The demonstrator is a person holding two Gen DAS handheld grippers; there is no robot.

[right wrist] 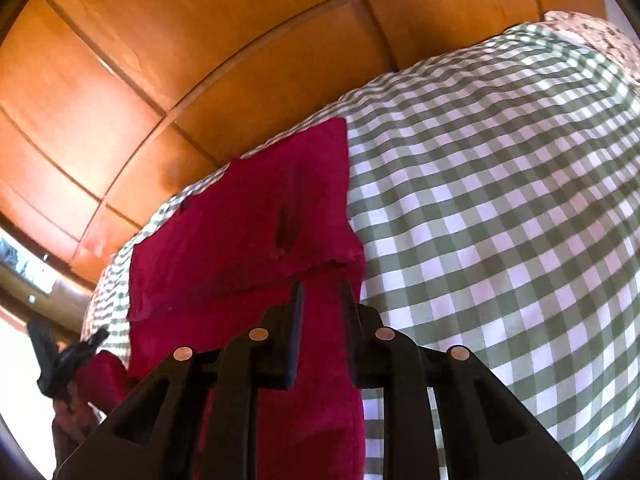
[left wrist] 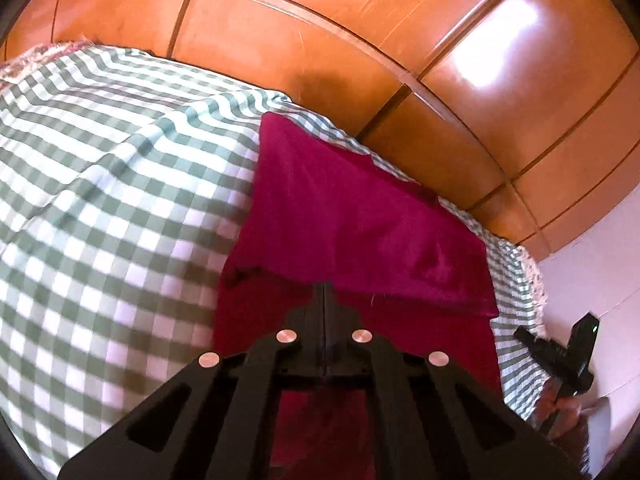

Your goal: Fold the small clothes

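Surface: bed point(left wrist: 100, 168) with a green-white check cover; wooden panelled wardrobe point(left wrist: 360, 40) behind it at 12 o'clock.
Task thing: we see one crimson garment point(left wrist: 340, 216) on the cover, near the far bed edge, partly doubled over itself.
Same garment, right view: crimson garment point(right wrist: 240, 220), a folded edge running across just ahead of the fingertips.
Left claw: left claw point(left wrist: 325, 292) has its jaws pressed together, tips at the near fold edge. We judge it is pinching cloth, since fabric drapes under it toward 6 o'clock, but the contact line is blurred.
Right claw: right claw point(right wrist: 320, 292) has its jaws a little apart, with crimson cloth between and below them. We can't confirm the pads bite it.
Cross-check: the other unit shows at 4 o'clock in the left view and at 8 o'clock in the right view, gripped by a hand point(left wrist: 560, 412).
Key relation: the garment lies at 12 o'clock from both claws, its long axis running roughly side to side between them; each claw sits near one near corner, neither clearly nearer.
Step, our call: carrying the near edge forward over the body to make a fold.
Next move needs: both corners travelling evenly toward 12 o'clock, to land the edge square.
Risk: the loose right grip could drop its corner and skew the fold.
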